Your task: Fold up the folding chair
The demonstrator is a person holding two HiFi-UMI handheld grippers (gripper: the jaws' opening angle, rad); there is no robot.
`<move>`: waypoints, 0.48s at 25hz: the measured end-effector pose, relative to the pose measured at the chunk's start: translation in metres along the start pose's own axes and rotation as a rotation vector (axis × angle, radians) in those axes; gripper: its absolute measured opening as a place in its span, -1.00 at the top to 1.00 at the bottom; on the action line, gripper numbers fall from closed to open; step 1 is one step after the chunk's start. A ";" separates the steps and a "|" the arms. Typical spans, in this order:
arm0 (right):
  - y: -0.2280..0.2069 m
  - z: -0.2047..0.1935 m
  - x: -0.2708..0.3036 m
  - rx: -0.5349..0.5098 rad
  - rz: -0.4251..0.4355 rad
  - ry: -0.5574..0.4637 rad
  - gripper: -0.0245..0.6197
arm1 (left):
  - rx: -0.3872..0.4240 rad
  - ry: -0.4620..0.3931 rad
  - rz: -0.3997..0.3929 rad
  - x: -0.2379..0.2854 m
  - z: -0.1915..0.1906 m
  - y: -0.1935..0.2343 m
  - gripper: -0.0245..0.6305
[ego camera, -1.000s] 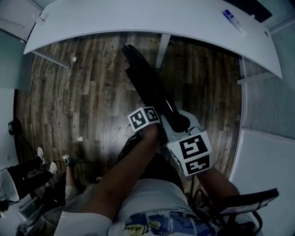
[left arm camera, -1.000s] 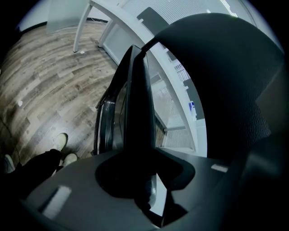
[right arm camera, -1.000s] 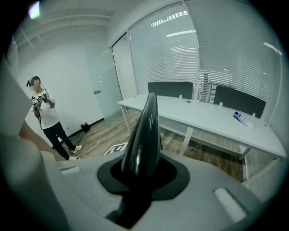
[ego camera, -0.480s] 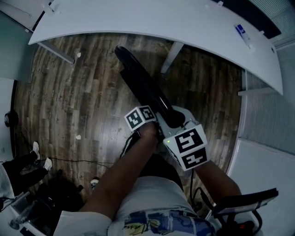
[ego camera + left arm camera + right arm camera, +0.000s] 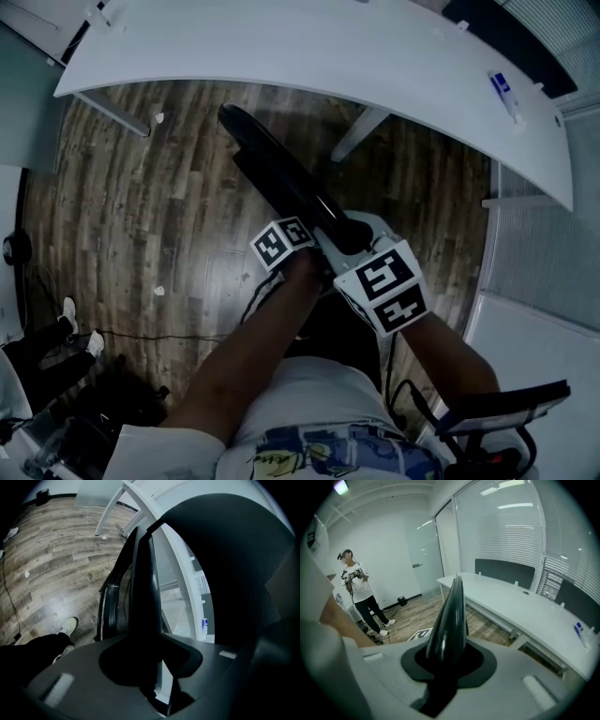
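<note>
Evidently folded flat, the black folding chair [image 5: 281, 178] shows over the wooden floor [image 5: 141, 216], its long dark body running from the middle of the head view out toward 11 o'clock. Its far end is close to the edge of the white desk [image 5: 309, 47] that sweeps across 12 o'clock. The left gripper [image 5: 147, 660] has its fingers [image 5: 61, 686] clamped on a thin black edge of the chair, which rises toward 12 o'clock in that gripper's view. The right gripper [image 5: 446, 660] likewise pinches a glossy black edge of the chair. Both grippers sit side by side at the chair's near end, the right at about 4 o'clock of the left. Which part of the chair each one holds is hard to tell in the dim picture. Another person [image 5: 358, 592] stands at 9 o'clock in the right gripper view.
</note>
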State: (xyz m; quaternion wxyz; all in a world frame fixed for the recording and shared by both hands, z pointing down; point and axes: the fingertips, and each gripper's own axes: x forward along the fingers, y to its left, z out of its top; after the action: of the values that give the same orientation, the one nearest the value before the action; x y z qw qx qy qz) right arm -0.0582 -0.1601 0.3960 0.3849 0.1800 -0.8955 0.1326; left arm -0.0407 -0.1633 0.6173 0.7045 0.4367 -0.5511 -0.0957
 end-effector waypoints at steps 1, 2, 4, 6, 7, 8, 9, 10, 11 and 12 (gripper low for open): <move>-0.002 0.004 0.005 -0.004 0.004 -0.006 0.70 | -0.003 -0.007 0.000 0.002 0.007 0.000 0.55; -0.004 0.007 0.011 -0.010 0.008 -0.012 0.70 | -0.007 -0.013 0.000 0.005 0.013 0.001 0.55; -0.009 0.015 0.021 -0.032 0.026 -0.017 0.70 | -0.027 -0.029 0.003 0.010 0.025 0.001 0.55; -0.017 0.021 0.029 -0.052 0.052 -0.006 0.70 | -0.049 -0.052 0.004 0.016 0.039 -0.002 0.55; -0.022 0.024 0.033 -0.063 0.066 -0.001 0.70 | -0.061 -0.065 0.005 0.019 0.045 -0.004 0.55; -0.027 0.026 0.037 -0.075 0.080 0.002 0.70 | -0.073 -0.078 0.006 0.023 0.051 -0.006 0.55; -0.031 0.029 0.041 -0.089 0.094 0.002 0.70 | -0.086 -0.092 0.009 0.026 0.056 -0.008 0.55; -0.036 0.033 0.044 -0.105 0.109 0.003 0.70 | -0.100 -0.107 0.011 0.029 0.061 -0.010 0.55; -0.042 0.036 0.047 -0.122 0.124 0.004 0.70 | -0.114 -0.124 0.011 0.032 0.067 -0.013 0.55; -0.048 0.041 0.050 -0.138 0.140 0.005 0.70 | -0.128 -0.141 0.010 0.036 0.074 -0.017 0.55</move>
State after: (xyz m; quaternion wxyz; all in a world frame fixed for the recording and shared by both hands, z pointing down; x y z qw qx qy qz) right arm -0.0958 -0.2299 0.4102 0.3885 0.0899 -0.9119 0.0974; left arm -0.0848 -0.2334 0.6307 0.6908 0.3803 -0.5943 -0.1578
